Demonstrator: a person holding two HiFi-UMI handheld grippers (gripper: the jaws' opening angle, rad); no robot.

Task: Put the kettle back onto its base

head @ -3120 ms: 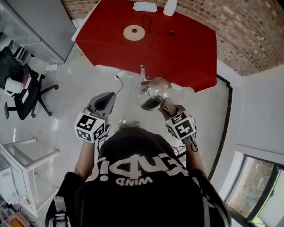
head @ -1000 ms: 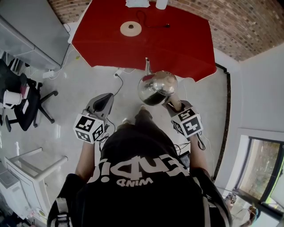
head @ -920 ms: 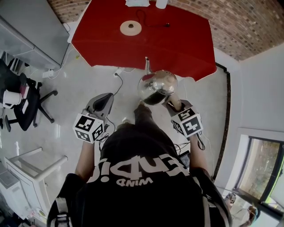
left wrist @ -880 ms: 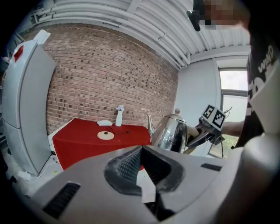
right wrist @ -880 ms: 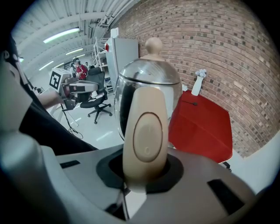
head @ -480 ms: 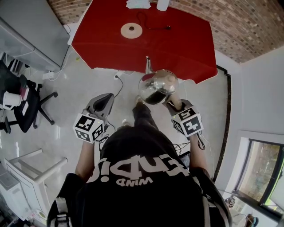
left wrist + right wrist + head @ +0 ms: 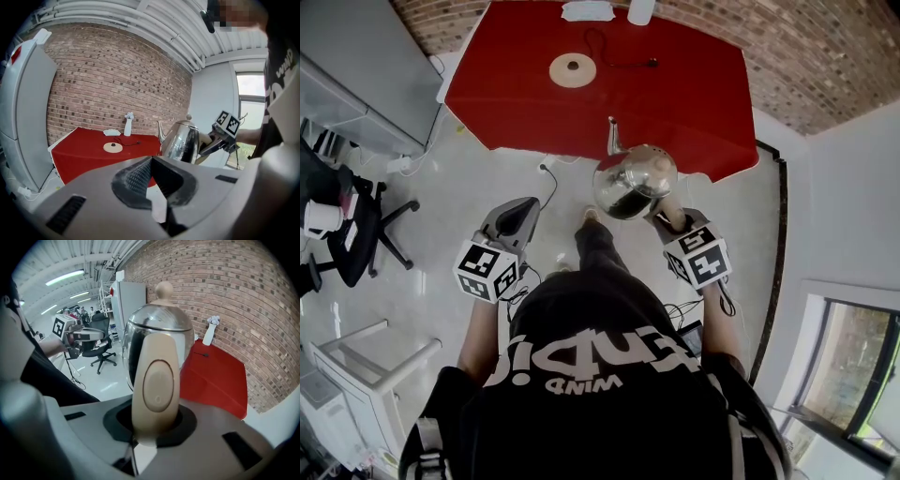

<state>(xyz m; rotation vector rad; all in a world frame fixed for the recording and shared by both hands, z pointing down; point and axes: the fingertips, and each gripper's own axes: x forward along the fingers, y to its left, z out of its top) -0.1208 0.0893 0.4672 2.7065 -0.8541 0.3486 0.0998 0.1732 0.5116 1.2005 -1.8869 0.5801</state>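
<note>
The right tool [image 7: 154, 423] is clenched on the cream handle [image 7: 155, 385] of a shiny metal kettle [image 7: 635, 180], which hangs in the air over the pale floor [image 7: 487, 178], just short of the near edge of a red tabletop [image 7: 675, 103]. The kettle's thin spout [image 7: 612, 136] points toward that tabletop, and its lid knob [image 7: 164, 288] stands upright. The left tool [image 7: 152, 180] is held level beside it, jaws drawn together at the tips with nothing between them. A person in a black printed shirt [image 7: 591, 375] carries both tools at chest height.

The kettle's round, tan base [image 7: 573, 70] lies bare on the far part of the tabletop, well apart from the kettle, with a black cord [image 7: 614, 56] trailing from it across the red cloth. A white bottle [image 7: 640, 11] and a white cloth [image 7: 586, 11] sit at the tabletop's far edge, against a brick wall [image 7: 825, 56]. A black office chair [image 7: 356, 225] stands off to the person's left.
</note>
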